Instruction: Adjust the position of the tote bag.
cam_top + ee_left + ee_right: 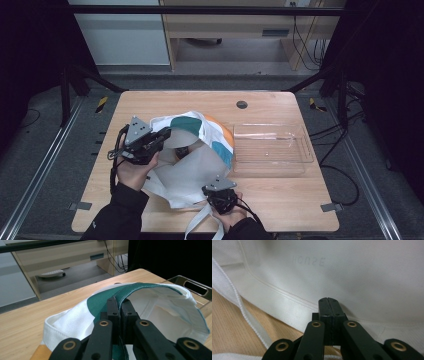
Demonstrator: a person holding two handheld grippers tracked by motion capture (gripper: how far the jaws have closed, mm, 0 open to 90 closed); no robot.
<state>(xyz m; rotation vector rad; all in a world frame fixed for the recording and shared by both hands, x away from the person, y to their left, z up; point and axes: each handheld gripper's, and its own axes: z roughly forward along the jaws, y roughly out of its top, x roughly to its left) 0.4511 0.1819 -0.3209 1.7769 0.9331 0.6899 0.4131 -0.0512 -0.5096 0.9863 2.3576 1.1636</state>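
White tote bag (192, 165) with green, orange patches lies mid-table, mouth held open.

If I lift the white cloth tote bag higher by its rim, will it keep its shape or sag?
Probably sags: the white cloth tote bag with green and orange patches folds and slumps between the left gripper and right gripper. It looks light, being thin fabric. Its loose white strap would likely dangle and drag.
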